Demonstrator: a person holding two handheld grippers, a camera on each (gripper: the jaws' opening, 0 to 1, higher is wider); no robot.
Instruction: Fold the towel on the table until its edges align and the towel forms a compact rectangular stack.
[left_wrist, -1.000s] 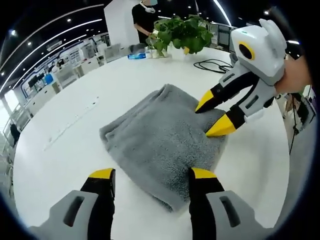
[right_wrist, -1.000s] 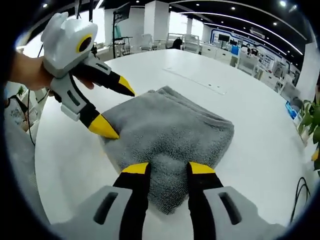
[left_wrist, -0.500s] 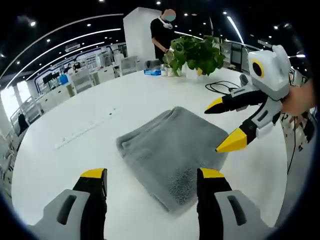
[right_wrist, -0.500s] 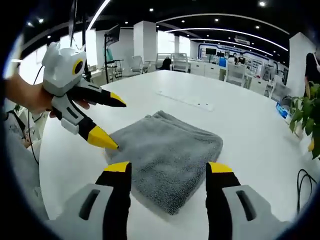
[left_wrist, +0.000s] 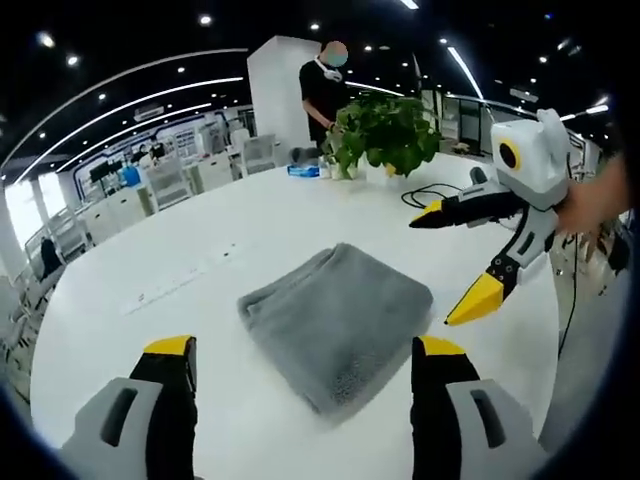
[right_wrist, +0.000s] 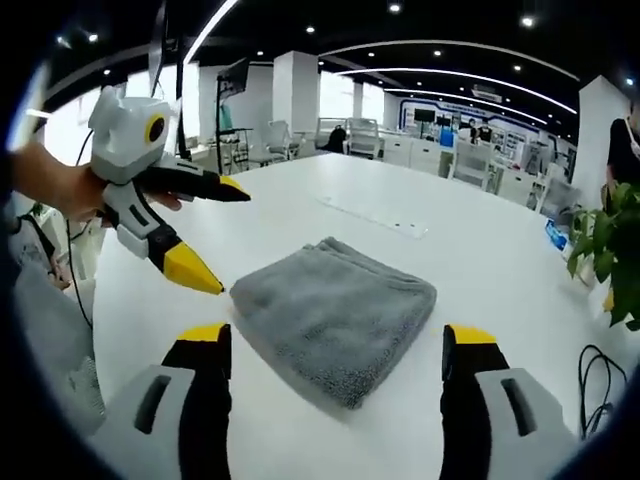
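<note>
I see the grey towel (left_wrist: 338, 322) folded into a compact rectangle on the white desk (left_wrist: 200, 270). My left gripper (left_wrist: 305, 355) and right gripper (right_wrist: 335, 340) hover above it, jaws spread wide, holding nothing.

No legible text | no labels, brands or numbers readable on any surface in the left gripper view or the right gripper view | distant signage too blurred

From the left gripper (left_wrist: 300, 350) we look across the table (left_wrist: 150, 330), the towel (left_wrist: 335, 322) near at 12 o'clock. From the right gripper (right_wrist: 335, 345) we face the same towel (right_wrist: 335, 318) oppositely; each view catches the other gripper at its side.
</note>
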